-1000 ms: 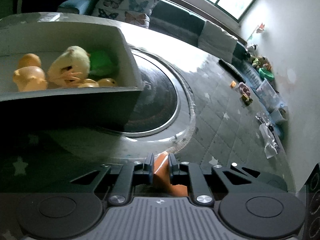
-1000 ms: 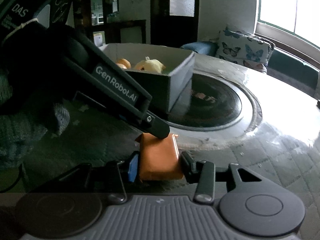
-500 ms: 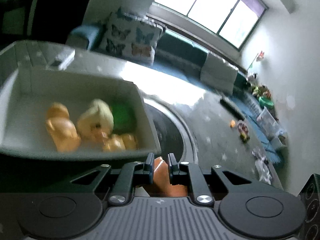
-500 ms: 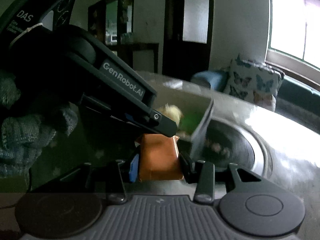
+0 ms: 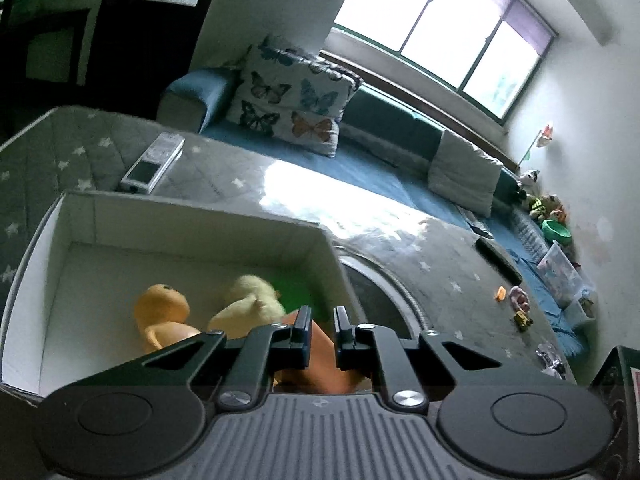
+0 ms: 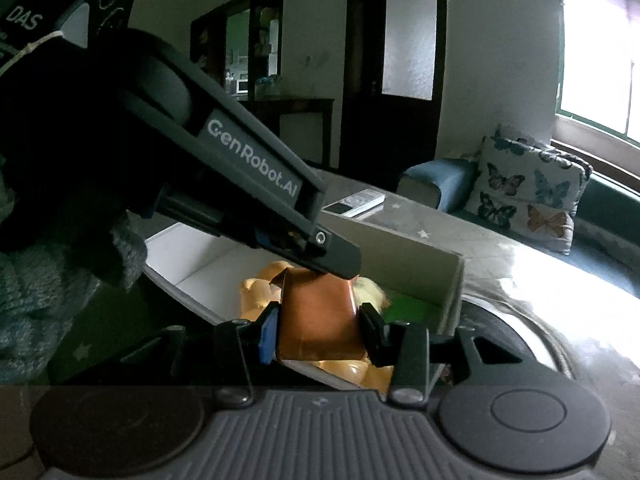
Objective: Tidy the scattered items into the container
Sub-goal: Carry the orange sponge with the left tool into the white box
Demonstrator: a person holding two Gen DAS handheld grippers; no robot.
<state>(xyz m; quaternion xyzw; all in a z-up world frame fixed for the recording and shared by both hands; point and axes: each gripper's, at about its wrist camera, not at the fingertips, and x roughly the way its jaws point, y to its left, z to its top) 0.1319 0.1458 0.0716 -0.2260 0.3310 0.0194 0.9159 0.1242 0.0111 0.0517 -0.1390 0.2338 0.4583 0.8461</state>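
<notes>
Raised since the earlier frame, the orange packet (image 6: pixel 320 320) is now held above the white box (image 5: pixel 168 216). Both the left gripper (image 5: pixel 321 328) and right gripper (image 6: pixel 320 330) are clamped on it, its long axis pointing away from the right camera.

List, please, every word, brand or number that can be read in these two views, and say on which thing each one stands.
"GenRobot.AI": white letters on the side of the left hand-held gripper, seen from the right wrist view.
"DAS": on the dark device body at the top left of the same view.
Small print beneath "DAS": too small to read.
Red label at the right edge of the left wrist view: cut off, unreadable.
Remote control: no readable markings.
</notes>
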